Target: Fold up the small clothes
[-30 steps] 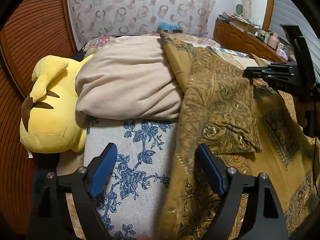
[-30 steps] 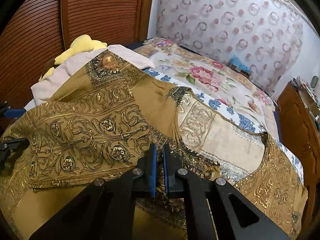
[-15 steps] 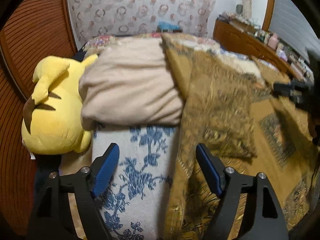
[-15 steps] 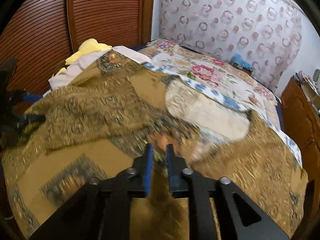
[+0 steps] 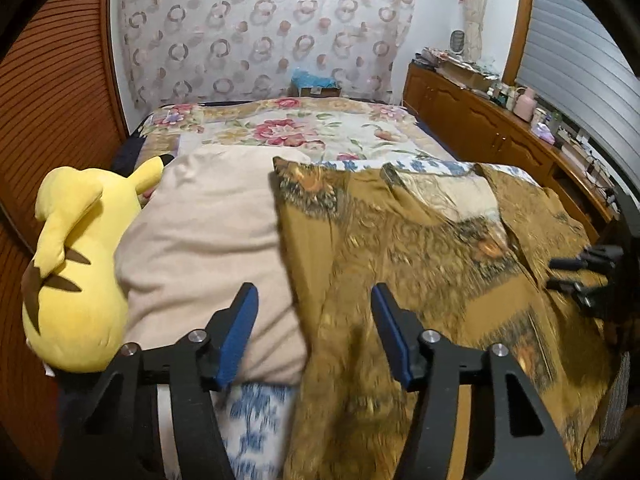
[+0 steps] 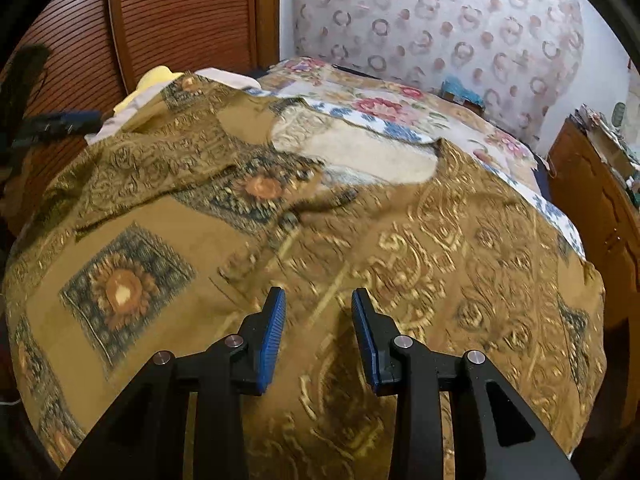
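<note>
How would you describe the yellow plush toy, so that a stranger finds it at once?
Look at the bed, on the side near the brown slatted doors. The yellow plush toy lies there against a beige folded cloth. It alone is bright yellow, with dark stripes.

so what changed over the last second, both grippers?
The right gripper let go of the ochre patterned garment; its fingers now stand apart above the cloth. The left gripper is closing, nothing pinched. The yellow plush toy and beige folded cloth stayed put.
</note>
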Tool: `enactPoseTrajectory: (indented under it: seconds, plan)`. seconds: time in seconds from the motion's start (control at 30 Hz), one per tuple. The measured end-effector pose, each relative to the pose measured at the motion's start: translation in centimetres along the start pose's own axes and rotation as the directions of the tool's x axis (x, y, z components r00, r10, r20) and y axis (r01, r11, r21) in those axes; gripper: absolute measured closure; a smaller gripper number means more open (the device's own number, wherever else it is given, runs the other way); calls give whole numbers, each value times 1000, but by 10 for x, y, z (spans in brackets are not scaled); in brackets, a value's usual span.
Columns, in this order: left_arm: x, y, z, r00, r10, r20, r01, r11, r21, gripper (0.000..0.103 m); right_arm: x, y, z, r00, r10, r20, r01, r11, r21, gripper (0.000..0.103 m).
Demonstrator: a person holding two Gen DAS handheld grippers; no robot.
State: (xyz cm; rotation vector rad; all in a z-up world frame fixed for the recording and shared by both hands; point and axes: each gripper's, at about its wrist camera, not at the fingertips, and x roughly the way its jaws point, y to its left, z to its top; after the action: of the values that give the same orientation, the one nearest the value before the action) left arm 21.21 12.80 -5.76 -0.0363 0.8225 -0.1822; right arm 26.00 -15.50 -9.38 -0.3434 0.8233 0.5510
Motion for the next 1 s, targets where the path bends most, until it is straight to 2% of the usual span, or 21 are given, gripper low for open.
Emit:
enactPoseTrajectory:
  seconds: [0.13,0.2,0.33,0.37,0.43,0.53,0.7,0.9,1.0]
  plan:
    - [31,3,11,999,30,-39,-30,1000,-8,46,-1,-5,-5,1000,5,-4,-5,1000,3,68]
    - [44,5,15,998,38,-56,-39,999,-11,50,-3,-9,-9,1000,12,2,-12,1000,11,68]
    - [54,7,24,997,22,-75,-23,1000,-6,75,-5,-10,-12,1000,15,25,-15,1000,11,68]
    - [55,6,27,996,8,-87,-8,1000,-1,79,-5,-9,-13,999,12,32,-12,1000,10,68]
    - [55,5,32,996,-9,-91,10,1000,12,95,-5,-9,-16,999,9,46,-9,1000,10,68]
    - [47,6,43,998,26,-58,-25,999,31,99,-5,-9,-20,998,11,59,-12,1000,13,67]
    - [41,14,59,998,49,-30,-48,998,35,99,-5,-8,-21,998,12,59,-13,1000,14,67]
    - [32,7,50,998,32,-49,-30,998,55,94,-6,-9,-22,998,13,60,-14,1000,14,67]
    - [16,3,36,999,3,-45,-1,999,43,79,-6,-8,-21,998,11,59,-12,1000,13,67]
